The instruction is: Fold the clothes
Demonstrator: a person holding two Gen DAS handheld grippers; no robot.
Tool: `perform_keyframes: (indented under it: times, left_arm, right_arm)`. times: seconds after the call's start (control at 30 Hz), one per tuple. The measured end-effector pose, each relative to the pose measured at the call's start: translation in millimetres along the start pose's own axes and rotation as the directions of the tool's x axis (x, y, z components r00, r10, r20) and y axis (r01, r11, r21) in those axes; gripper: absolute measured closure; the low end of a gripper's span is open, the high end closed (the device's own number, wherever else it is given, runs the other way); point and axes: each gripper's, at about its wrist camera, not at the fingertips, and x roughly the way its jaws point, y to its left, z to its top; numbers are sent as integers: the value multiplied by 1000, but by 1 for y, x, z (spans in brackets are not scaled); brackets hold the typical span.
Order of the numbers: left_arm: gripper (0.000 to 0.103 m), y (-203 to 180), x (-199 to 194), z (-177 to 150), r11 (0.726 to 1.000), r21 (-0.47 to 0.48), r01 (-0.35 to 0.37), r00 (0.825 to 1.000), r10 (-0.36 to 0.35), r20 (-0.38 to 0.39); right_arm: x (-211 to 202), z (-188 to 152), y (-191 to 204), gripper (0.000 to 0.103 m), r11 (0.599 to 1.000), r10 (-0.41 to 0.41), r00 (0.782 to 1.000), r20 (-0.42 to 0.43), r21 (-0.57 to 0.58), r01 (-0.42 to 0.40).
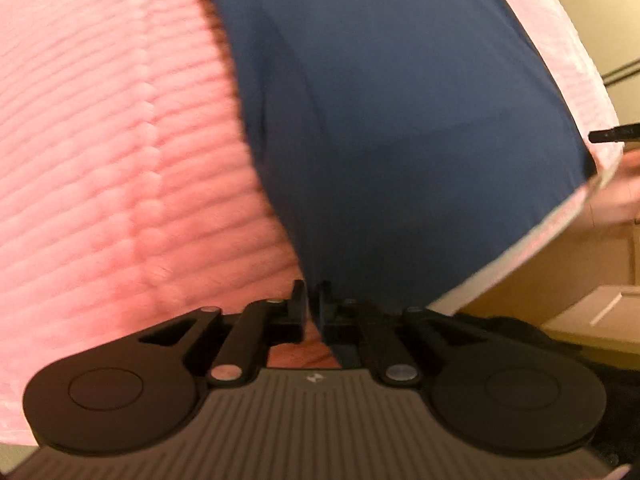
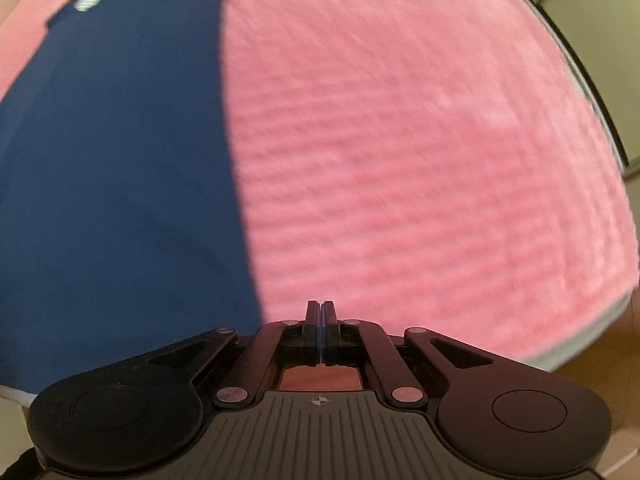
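A navy blue garment lies spread on a pink ribbed blanket. In the left wrist view my left gripper sits at the garment's near edge, its fingers closed on the blue cloth, which runs down between them. In the right wrist view the same garment fills the left side, with a striped collar patch at its far end. My right gripper is shut, pads pressed together with nothing held. It hovers over bare pink blanket just right of the garment's straight edge.
The blanket's pale hem ends at the right, with a tan floor and cardboard boxes beyond. A black tool tip and a blurred hand show at the left wrist view's right edge. A cream wall lies past the blanket.
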Motion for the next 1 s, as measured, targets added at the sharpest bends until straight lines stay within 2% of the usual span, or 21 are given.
perform_keyframes:
  times: [0.03,0.07,0.13,0.27,0.4,0.53,0.6,0.63,0.7,0.8,0.87,0.93,1.0]
  left_arm:
    - [89,4,-4,1,1000,-14,-2,1000,2,21]
    - [85,8,-9,4,1000,-31,1,999,0,48]
    - [81,19,-18,12,998,-64,3,994,4,108]
    - [78,43,-20,40,991,-132,-1,979,28,202]
    - [78,58,-5,74,987,-157,44,964,-1,266]
    - [80,59,17,104,992,-113,60,966,-29,256]
    - [91,60,21,114,995,-87,52,970,-30,240]
    - [92,61,18,115,996,-76,43,970,-23,243]
    - [90,68,9,110,996,-82,39,967,-17,255]
    - [88,72,-12,89,999,-36,-26,956,35,290]
    - [86,66,-25,70,998,27,-55,951,44,305]
    - [82,47,-39,44,991,120,-61,951,21,308]
    - [77,23,-44,21,976,213,-49,956,-16,294]
  right_arm:
    - [-3,2,10,93,1000,17,1000,14,-12,-17]
    - [-5,5,20,60,999,35,999,28,-25,-35]
    - [-7,12,40,21,996,70,996,51,-65,-67]
    - [-9,24,82,21,982,142,988,56,-131,-134]
    - [-1,40,124,21,966,194,980,45,-182,-183]
    - [12,55,168,21,941,235,972,17,-253,-223]
    - [18,62,190,21,925,254,967,1,-291,-243]
    - [23,65,198,21,920,258,966,-2,-306,-247]
    - [29,67,215,21,906,270,963,-10,-336,-258]
    - [34,56,239,21,881,287,957,-38,-383,-279]
    - [37,45,251,21,865,293,954,-61,-407,-292]
    - [40,31,258,21,860,291,953,-86,-413,-300]
    - [43,16,255,21,874,275,957,-96,-389,-290]
